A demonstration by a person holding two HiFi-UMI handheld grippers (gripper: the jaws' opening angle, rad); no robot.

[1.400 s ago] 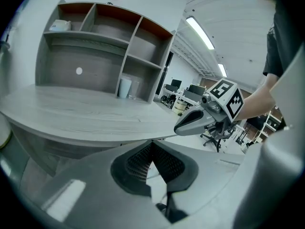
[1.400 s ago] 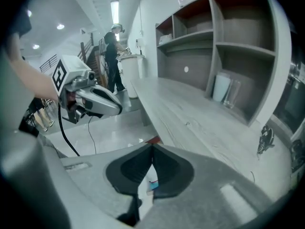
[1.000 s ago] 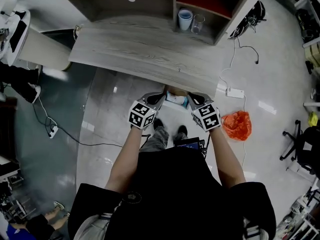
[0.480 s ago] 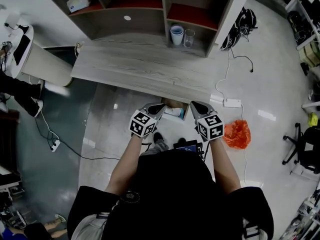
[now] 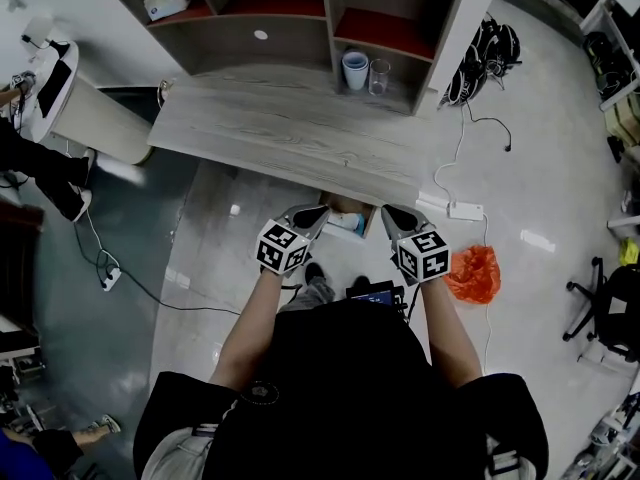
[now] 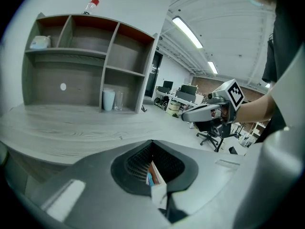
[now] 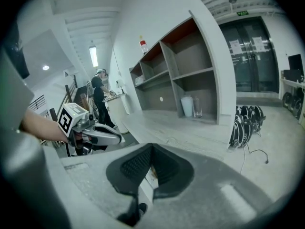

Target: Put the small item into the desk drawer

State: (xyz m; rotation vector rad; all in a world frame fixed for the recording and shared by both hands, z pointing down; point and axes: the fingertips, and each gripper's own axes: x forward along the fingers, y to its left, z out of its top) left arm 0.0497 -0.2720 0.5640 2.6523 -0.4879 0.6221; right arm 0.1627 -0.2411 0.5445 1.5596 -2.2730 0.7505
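We judge the main step done: the small item, a white pack with blue and a touch of orange print, lies in the desk drawer, which stands open under the front edge of the desk. The drawer sits between our two grippers, just ahead of and below their tips. The left gripper has its jaws pressed together with nothing pinched, as far as we can tell. Through the slot below its pads the left gripper view looks down on the pack, which is not in its grip. The right gripper is likewise pressed together and empty, and its slot shows only a pale drawer edge and a shoe on the floor beneath. Both grippers hang at the desk's edge, apart from the drawer. What is left, in our view, is at most to push the drawer closed. As for writing, we can read none: the print on the pack is too small, the marker cubes carry only black-and-white square patterns, and a green sign far beyond the right gripper is illegible.
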